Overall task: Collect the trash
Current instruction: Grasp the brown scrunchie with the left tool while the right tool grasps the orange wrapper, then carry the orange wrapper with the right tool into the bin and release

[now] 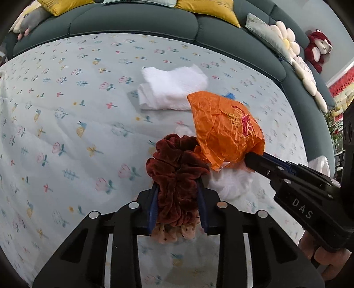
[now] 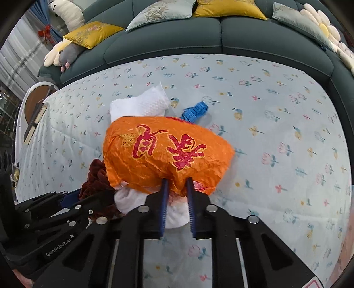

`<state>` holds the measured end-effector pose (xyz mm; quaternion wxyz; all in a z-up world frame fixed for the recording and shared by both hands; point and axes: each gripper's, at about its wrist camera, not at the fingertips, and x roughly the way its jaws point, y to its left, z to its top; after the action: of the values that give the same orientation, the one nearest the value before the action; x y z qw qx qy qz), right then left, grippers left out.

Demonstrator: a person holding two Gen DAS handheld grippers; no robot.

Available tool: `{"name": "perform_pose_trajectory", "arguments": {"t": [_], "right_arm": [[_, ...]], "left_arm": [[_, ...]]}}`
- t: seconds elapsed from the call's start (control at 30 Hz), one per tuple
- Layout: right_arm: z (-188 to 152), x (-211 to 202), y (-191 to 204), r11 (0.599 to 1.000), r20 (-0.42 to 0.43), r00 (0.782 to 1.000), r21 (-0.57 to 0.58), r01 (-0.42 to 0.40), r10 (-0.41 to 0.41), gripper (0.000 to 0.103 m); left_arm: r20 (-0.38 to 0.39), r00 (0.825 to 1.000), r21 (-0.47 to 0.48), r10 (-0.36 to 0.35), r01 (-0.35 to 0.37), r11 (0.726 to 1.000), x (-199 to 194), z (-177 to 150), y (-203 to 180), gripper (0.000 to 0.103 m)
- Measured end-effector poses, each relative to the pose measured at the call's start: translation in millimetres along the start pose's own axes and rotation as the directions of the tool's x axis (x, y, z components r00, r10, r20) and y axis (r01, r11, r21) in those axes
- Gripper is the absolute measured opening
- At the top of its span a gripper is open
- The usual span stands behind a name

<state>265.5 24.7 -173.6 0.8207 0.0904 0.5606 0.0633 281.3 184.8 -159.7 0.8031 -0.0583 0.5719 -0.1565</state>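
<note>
The right gripper (image 2: 177, 183) pinches the near edge of a crumpled orange wrapper (image 2: 163, 152), long axis left-right, above the floral sheet (image 2: 276, 124). The left gripper (image 1: 178, 188) clamps a maroon scrunchie (image 1: 177, 172). White tissue (image 1: 172, 88) lies beyond; open sheet lies right.

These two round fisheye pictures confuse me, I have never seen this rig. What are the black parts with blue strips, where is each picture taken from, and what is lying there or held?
There is no robot here: a person holds a hand tool with two jaws in each hand, with a camera looking along them. In the left wrist view, the left gripper is shut on a dark red scrunchie. In the right wrist view, the right gripper pinches a crumpled orange wrapper. On the flowered sheet lie a folded white towel and a small blue scrap. Cushions line the back.
</note>
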Motion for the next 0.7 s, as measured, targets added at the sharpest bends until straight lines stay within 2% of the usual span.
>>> {"name": "perform_pose_trajectory", "arguments": {"t": [0.37, 0.7], "right_arm": [[-35.3, -84.5, -42.8, 0.997, 0.118, 0.992, 0.078, 0.023, -0.032, 0.008], [-64.1, -172.5, -104.7, 0.983, 0.248, 0.963, 0.174, 0.061, -0.104, 0.008]], "left_arm": [[0.034, 0.997, 0.037, -0.064, 0.063, 0.997, -38.0, -31.5, -58.6, 0.027], [0.092, 0.989, 0.138, -0.114, 0.101, 0.985, -74.2, -41.4, -135.7, 0.027]]}}
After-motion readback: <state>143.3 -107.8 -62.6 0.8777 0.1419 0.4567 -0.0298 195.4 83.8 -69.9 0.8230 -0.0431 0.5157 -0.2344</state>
